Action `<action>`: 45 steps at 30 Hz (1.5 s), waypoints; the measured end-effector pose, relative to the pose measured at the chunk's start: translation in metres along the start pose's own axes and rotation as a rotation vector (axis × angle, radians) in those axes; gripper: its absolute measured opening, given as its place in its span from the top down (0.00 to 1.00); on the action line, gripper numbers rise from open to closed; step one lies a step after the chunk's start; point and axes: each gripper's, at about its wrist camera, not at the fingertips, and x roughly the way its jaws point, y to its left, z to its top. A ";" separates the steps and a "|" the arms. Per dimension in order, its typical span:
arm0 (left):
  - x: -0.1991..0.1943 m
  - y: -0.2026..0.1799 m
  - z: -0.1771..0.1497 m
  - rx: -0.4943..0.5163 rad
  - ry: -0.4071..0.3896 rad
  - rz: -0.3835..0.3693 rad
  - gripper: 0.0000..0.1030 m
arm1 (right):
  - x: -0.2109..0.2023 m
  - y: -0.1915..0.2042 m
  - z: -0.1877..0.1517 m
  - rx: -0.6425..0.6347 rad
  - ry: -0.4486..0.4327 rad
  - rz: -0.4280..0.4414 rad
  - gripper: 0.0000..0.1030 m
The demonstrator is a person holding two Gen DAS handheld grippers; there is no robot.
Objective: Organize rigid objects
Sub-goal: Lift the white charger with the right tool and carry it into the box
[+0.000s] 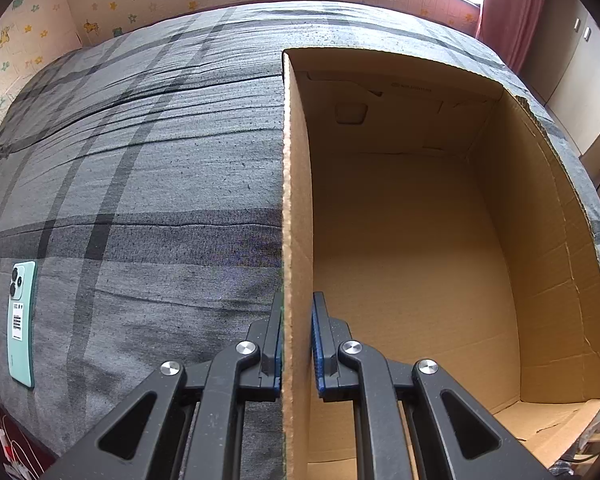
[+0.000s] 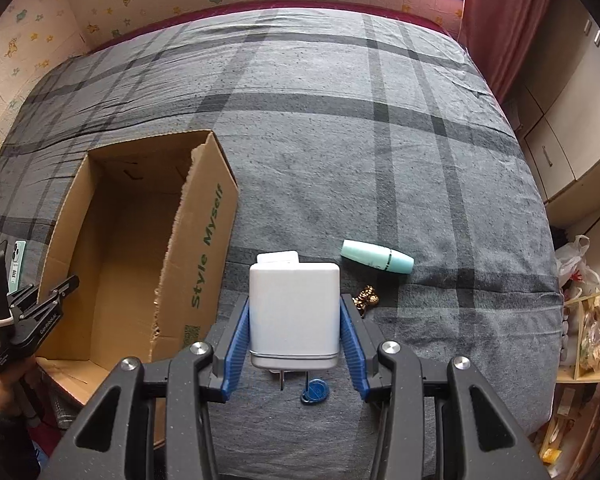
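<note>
The right tool (image 2: 294, 320) is closed on a white charger block (image 2: 294, 310) and holds it up over the bed (image 2: 340, 140), near the bed's front edge. The blue pads (image 2: 238, 340) press on its two flat sides, and its metal prongs stick out at the bottom. The block looks hard and smooth, so it will not bend or squash. It is probably a bit heavy for its size and could slip, so gripping the flat sides near the middle, as now, looks like the best hold.

The left tool (image 1: 296, 336) is pinched shut on the side wall of the cardboard box (image 1: 420, 240), which sits toward the bed's front left corner. The box is open on top and looks empty. Its thin wall can bend, and one edge is torn.

On the bed lie a mint tube (image 2: 376, 258), a small gold thing (image 2: 366, 296) and a blue key tag (image 2: 315, 391), all by the front edge. A green phone (image 1: 21, 320) lies on the far side of the box from them.
</note>
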 end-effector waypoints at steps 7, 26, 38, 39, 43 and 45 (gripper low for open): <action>0.000 -0.002 0.000 0.005 0.000 0.008 0.88 | -0.005 0.037 0.010 -0.062 -0.018 0.033 0.56; 0.000 -0.002 0.000 0.003 0.000 0.010 0.88 | 0.021 0.126 0.024 -0.183 0.010 0.119 0.56; 0.000 -0.002 0.001 0.003 0.002 0.014 0.88 | 0.069 0.176 0.027 -0.226 0.085 0.171 0.56; 0.000 -0.002 0.001 0.004 0.002 0.015 0.88 | 0.074 0.179 0.026 -0.225 0.094 0.176 0.56; 0.000 -0.004 0.001 0.008 0.004 0.022 0.88 | 0.092 0.188 0.024 -0.222 0.130 0.187 0.56; 0.000 -0.004 0.001 0.006 0.004 0.021 0.88 | 0.102 0.191 0.023 -0.220 0.147 0.191 0.56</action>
